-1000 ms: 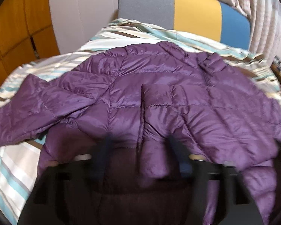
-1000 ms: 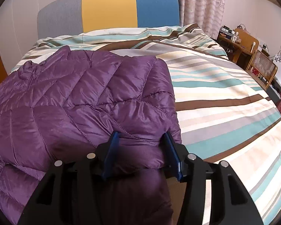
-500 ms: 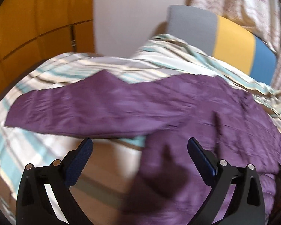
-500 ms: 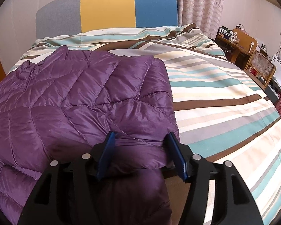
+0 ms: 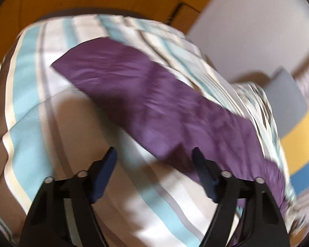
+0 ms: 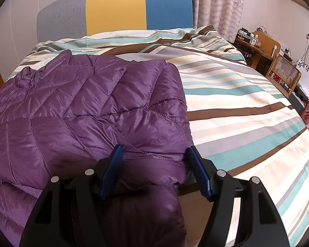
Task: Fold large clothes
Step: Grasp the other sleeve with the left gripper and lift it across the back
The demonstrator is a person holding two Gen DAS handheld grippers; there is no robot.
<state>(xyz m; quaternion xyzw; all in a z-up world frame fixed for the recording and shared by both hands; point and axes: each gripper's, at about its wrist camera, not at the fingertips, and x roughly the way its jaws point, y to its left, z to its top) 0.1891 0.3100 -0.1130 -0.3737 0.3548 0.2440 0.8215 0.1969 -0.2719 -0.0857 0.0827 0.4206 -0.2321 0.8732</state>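
1. Left gripper (image 5: 154,154): jaws spread, empty, above the bed (image 5: 31,107); the purple jacket (image 5: 146,103) sleeve lies at 12 o'clock.
2. Right gripper (image 6: 154,154): jaws apart astride the folded jacket's (image 6: 92,107) edge, not pinching it.

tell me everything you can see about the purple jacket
The purple jacket is a quilted puffer with shiny, nylon-looking fabric and diagonal stitch lines. It lies flat on the striped bedding, body partly folded, collar bunched toward the headboard. One sleeve stretches straight out over the bedding, blurred in the left wrist view. The right gripper straddles its near edge with its fingers apart; the left gripper is open by the sleeve.
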